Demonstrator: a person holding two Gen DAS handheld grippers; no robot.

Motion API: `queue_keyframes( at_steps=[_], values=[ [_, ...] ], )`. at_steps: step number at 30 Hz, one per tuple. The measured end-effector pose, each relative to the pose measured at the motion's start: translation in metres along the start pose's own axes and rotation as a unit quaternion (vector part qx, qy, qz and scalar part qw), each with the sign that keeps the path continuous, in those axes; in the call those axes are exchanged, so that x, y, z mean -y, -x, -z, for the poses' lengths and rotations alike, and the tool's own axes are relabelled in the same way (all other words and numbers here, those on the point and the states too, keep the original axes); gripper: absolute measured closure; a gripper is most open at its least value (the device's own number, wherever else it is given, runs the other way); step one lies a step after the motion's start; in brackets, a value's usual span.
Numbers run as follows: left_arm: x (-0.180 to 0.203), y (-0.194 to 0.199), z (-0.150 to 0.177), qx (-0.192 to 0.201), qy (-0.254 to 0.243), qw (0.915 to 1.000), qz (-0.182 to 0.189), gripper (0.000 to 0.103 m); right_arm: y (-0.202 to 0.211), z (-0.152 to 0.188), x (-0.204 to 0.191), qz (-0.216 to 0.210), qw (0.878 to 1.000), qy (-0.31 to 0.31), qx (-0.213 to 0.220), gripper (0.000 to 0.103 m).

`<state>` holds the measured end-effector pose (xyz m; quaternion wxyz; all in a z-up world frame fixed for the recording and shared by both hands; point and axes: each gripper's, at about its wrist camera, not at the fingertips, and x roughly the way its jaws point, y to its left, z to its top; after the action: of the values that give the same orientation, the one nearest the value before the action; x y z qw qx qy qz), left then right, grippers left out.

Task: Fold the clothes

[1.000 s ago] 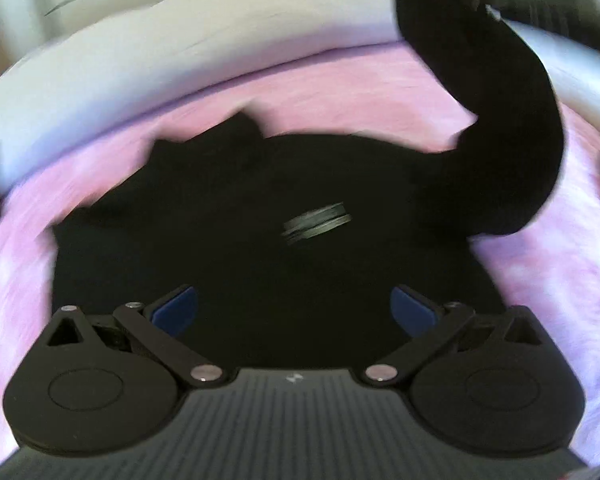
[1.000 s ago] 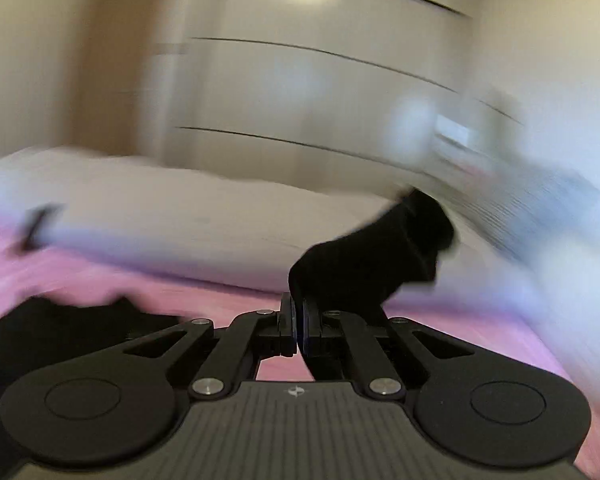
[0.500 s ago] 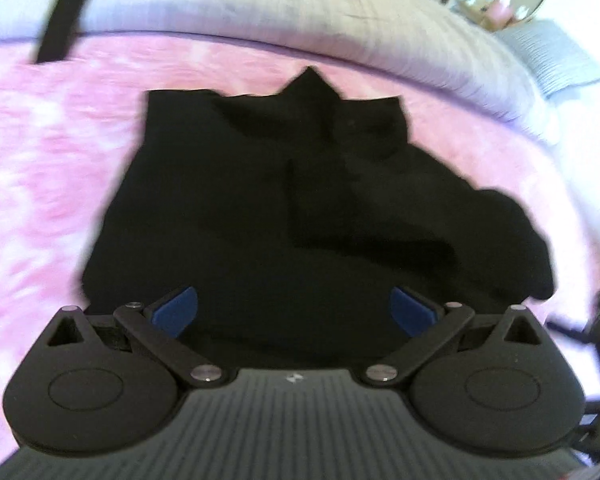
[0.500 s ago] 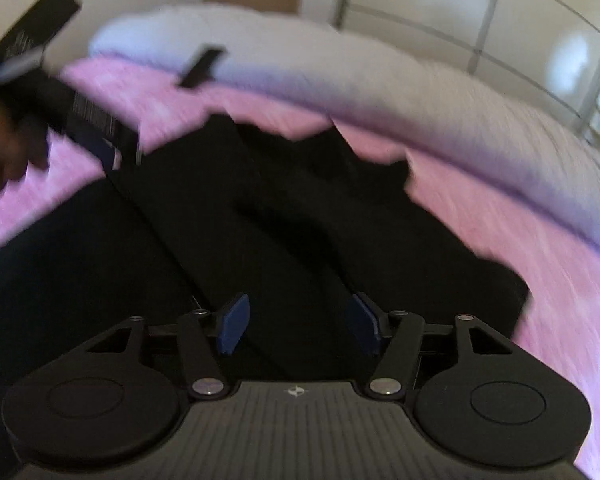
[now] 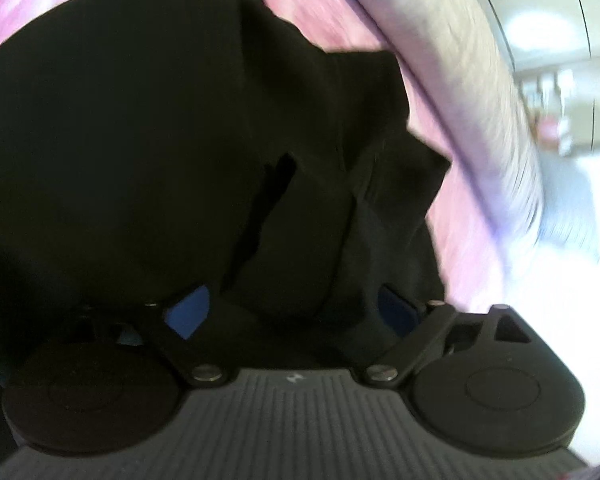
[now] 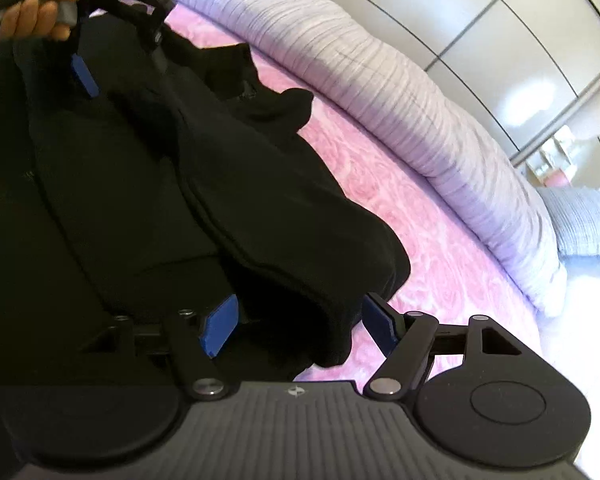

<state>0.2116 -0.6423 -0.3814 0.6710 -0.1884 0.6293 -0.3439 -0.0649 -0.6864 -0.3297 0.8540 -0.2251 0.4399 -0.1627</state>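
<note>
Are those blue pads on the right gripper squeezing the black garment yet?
Apart. The right wrist view shows the right gripper open, garment hem hanging between its pads unpinched.

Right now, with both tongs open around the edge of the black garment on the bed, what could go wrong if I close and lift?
1. The right tongs straddle a thick rolled fold of the black garment; closing may pinch only some layers, and the fold could slide apart.
2. The left tongs sit over bunched cloth; they may grab extra layers.
3. The pink blanket lies right beneath, so a deep bite could catch it too.
</note>
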Motion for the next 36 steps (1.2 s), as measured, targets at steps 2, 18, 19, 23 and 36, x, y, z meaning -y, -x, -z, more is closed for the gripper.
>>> queue_keyframes(
  at_steps=[2,18,19,23,36],
  values=[
    [0.006,0.019,0.004,0.035,-0.015,0.9993,0.005,0.078,-0.006,0.003,0.002,0.003,1.0,0.015,-0.005,0.031],
    [-0.022,0.065,0.034,0.084,-0.049,0.9913,-0.089,0.059,-0.024,-0.01,0.001,0.005,1.0,0.008,-0.02,0.026],
    [-0.021,0.062,0.032,0.083,-0.05,0.9911,-0.091,0.054,-0.024,-0.009,0.0,0.005,1.0,0.009,-0.021,0.026],
    [-0.018,0.052,0.021,0.083,-0.057,0.9897,-0.102,0.075,-0.029,-0.005,-0.001,0.002,0.999,0.01,-0.032,0.025],
    [-0.019,0.077,0.015,0.136,-0.13,0.973,-0.133,0.092,-0.051,-0.011,0.011,0.003,0.998,-0.045,-0.047,0.023]
  ],
)
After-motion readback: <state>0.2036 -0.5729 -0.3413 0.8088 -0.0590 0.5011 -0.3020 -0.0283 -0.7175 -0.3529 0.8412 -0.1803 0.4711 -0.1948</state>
